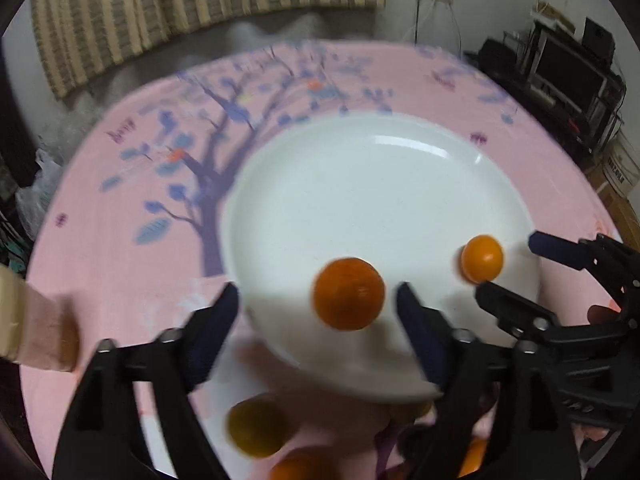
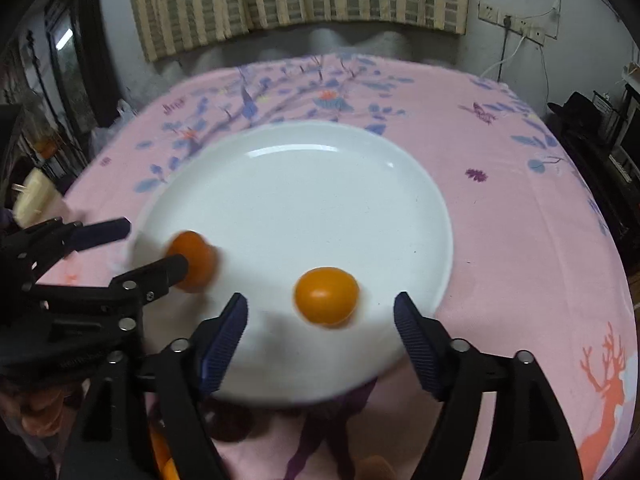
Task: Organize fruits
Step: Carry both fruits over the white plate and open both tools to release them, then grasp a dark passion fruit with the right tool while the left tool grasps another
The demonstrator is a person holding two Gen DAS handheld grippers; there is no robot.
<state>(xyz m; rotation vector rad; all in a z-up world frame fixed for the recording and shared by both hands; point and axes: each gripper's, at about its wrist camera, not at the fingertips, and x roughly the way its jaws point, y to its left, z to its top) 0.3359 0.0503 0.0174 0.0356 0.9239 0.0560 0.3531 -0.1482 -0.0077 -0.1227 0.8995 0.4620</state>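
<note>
A white plate (image 1: 360, 184) lies on the pink tablecloth and also shows in the right wrist view (image 2: 304, 192). Two small oranges sit on its near part. In the left wrist view my left gripper (image 1: 318, 312) is open, with one orange (image 1: 349, 293) between its fingers, apart from both. The other orange (image 1: 482, 258) lies to the right, between the fingers of my right gripper (image 1: 508, 264). In the right wrist view my right gripper (image 2: 320, 320) is open around that orange (image 2: 326, 296). The left gripper (image 2: 152, 246) shows at left beside the first orange (image 2: 192, 256).
More oranges (image 1: 258, 430) lie on the cloth in front of the plate, partly hidden under my left gripper. A cream-coloured object (image 2: 34, 198) sits at the table's left edge. A striped curtain hangs behind the table; dark shelving (image 1: 568, 72) stands to the right.
</note>
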